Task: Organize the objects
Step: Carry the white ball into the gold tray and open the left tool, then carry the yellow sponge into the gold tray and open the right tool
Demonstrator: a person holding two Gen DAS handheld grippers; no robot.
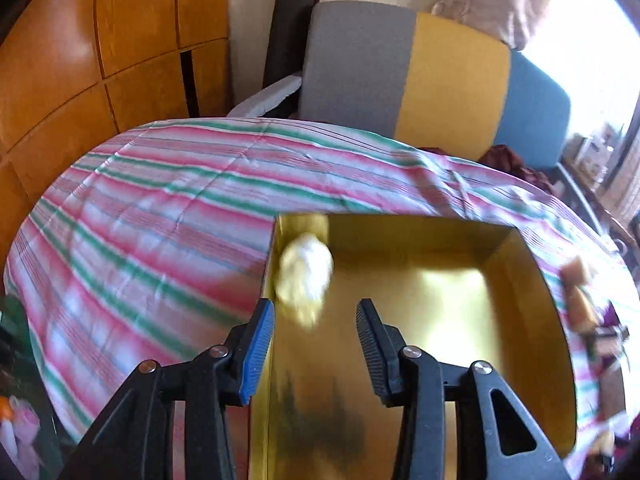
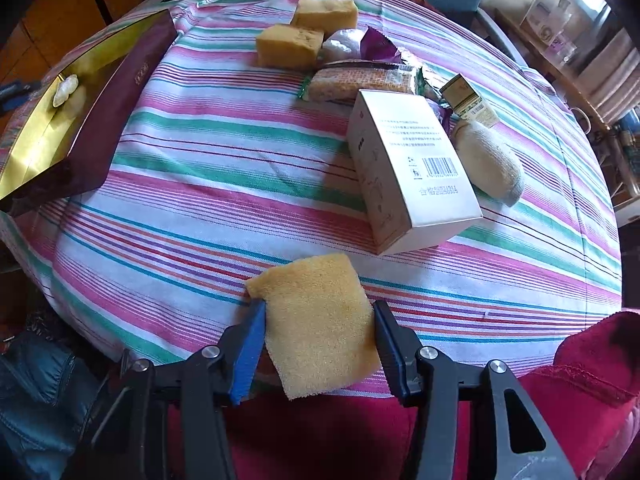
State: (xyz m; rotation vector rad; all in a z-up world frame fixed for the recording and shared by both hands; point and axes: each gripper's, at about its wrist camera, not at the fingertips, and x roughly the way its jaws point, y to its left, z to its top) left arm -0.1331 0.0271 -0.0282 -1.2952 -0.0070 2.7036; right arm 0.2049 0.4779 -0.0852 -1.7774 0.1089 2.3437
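Both grippers point down over a round table under a striped cloth (image 2: 208, 152) of pink, green and white bands. Left gripper (image 1: 316, 320) hangs over an open box (image 1: 532, 280) with a shiny gold lining and dark maroon outer walls; its ribbed jaws stand apart with nothing between them. Just ahead of them a pale, lumpy, rounded thing (image 1: 306, 276) is blurred against the box's left inner wall, clear of both pads.

Right gripper (image 2: 318, 334) has its jaws on either side of a yellow sponge (image 2: 320, 320), a flat, porous, roughly rectangular slab at the near edge of the table; the pads sit against its two sides, and its corner bulges over the blue pad.

Farther across the cloth lie two thick sponge blocks (image 2: 308, 32), a crinkled snack packet (image 2: 360, 80), a white cardboard carton (image 2: 408, 172) with a barcode, a small green-and-cream carton (image 2: 470, 100) and a soft grey-white sock (image 2: 488, 164). These stand well apart from the box.
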